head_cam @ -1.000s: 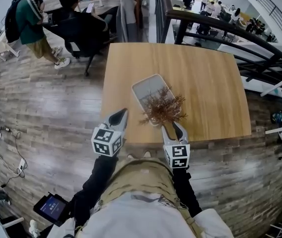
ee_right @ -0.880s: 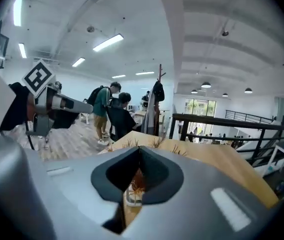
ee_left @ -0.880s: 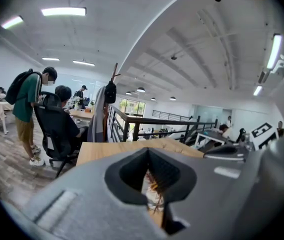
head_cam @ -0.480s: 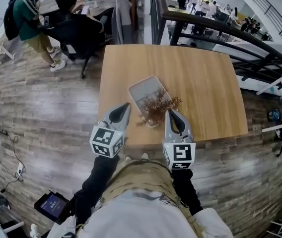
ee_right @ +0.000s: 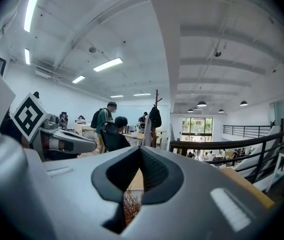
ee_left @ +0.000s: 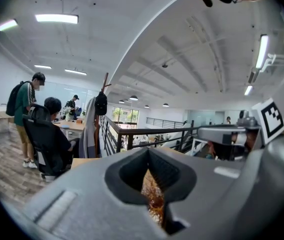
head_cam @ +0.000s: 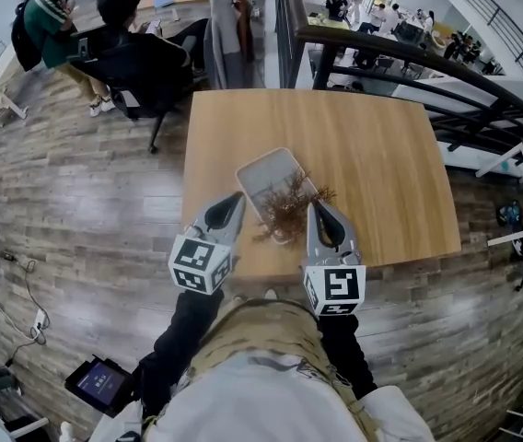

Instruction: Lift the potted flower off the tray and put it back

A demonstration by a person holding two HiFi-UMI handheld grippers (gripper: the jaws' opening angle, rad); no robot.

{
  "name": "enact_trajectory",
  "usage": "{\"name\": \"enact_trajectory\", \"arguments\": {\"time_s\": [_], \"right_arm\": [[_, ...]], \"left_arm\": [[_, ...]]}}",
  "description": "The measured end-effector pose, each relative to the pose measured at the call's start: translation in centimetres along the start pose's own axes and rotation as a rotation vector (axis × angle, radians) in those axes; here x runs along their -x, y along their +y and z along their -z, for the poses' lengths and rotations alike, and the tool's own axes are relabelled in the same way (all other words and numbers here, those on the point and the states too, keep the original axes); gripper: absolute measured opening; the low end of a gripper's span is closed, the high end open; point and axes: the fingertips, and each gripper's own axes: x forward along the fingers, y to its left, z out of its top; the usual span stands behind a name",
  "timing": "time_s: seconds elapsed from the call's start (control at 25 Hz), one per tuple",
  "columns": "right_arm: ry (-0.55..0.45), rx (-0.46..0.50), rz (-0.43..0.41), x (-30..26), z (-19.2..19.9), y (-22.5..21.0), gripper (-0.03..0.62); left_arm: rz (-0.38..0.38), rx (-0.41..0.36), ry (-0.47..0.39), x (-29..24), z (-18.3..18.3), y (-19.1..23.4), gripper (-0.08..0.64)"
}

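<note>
Your light wooden counter [head_cam: 381,173] carries the pale grey rectangular tray [head_cam: 263,171]. The rust-brown dried potted flower [head_cam: 289,205] stands at the tray's near end, apparently set on it. Your left tool [head_cam: 234,199] and right tool [head_cam: 318,207] hover on either side of the flower, both pinched closed and empty. The lift and return look finished, and all that seems left is drawing clear.

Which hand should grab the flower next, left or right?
Right, probably. In the head view the right gripper is next to the flower, and the left gripper is farther away. Both have shut fingers, so either must open first.
</note>
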Motion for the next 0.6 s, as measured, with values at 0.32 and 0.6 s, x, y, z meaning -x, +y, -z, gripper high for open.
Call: {"name": "enact_trajectory", "arguments": {"time_s": [0.32,0.6], "right_arm": [[-0.005,-0.013,0.012,-0.5,-0.1,-1.0,0.004],[-0.01,-0.009,0.009,-0.4,-0.5,-1.3,0.003]], "left_arm": [[0.003,0.005,0.007,-0.9,0.0,0.2,0.0],[0.0,0.007,0.009,-1.2,-0.2,0.0,0.0]]}}
